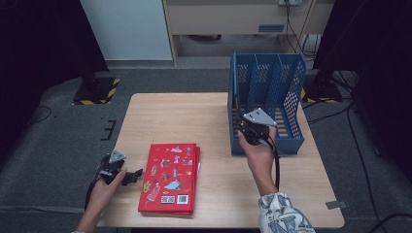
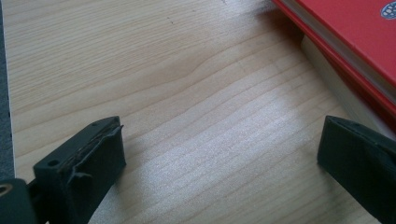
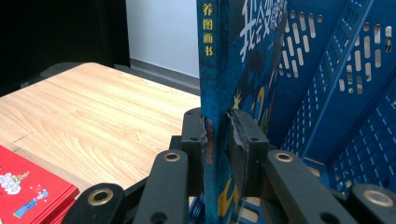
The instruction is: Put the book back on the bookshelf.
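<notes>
Light: dim room, dark corners; pale wooden surface (image 1: 170, 116) evenly lit from above
Glare: soft sheen on its grain
Blur: near black claws soft, high view grainy

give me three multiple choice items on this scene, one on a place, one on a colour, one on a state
1. Where do the red books lie?
A. inside the rack
B. flat on the table, near the left claw
C. on the floor

2. What colour is the file rack?
A. blue
B. yellow
C. white

3. What is the right claw doing?
A. standing wide open
B. clamped on a blue book's spine
C. gripping a red book

Answers:
1 B, the high view shows them stacked on the table beside the left claw.
2 A, its perforated walls are blue in the high view and the right gripper view.
3 B, the right gripper view shows both pads pressed on the upright blue book at the rack.
</notes>
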